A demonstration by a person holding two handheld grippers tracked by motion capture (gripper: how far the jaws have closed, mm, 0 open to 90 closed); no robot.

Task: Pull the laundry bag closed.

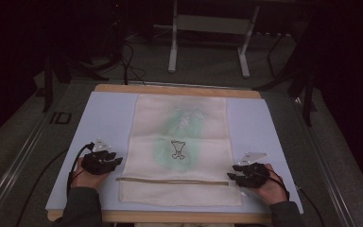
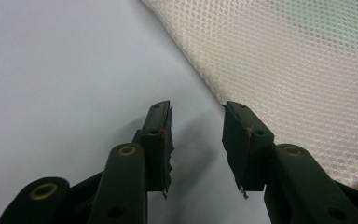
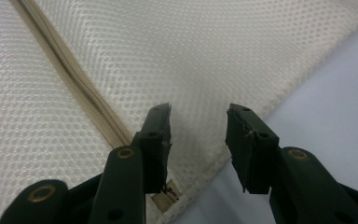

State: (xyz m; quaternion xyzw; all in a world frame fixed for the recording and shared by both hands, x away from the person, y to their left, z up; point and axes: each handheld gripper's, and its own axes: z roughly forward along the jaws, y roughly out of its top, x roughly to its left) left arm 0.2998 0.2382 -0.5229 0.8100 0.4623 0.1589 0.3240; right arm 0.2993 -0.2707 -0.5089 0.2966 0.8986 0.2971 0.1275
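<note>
A cream mesh laundry bag is laid flat on the pale blue mat, long axis running away from the person, with a green garment seen faintly through the mesh. A tan zipper is seen running crosswise near the bag's near end.

The left gripper is held just outside the bag's left edge; in the left gripper view its jaws are parted over bare mat, nothing between them, and the mesh edge is seen ahead and to the jaws' right, close by the right-hand jaw.

The right gripper is placed at the bag's right edge, level with the zipper. In the right gripper view the jaws are spread wide with nothing gripped; mesh lies under the gap, the zipper's end is found just beside the left-hand jaw, and the bag's edge passes under the right-hand jaw.

Judgement: the right gripper is the nearer to the bag. The zipper lies along the line between the two grippers, so any pull is expected to run crosswise.
</note>
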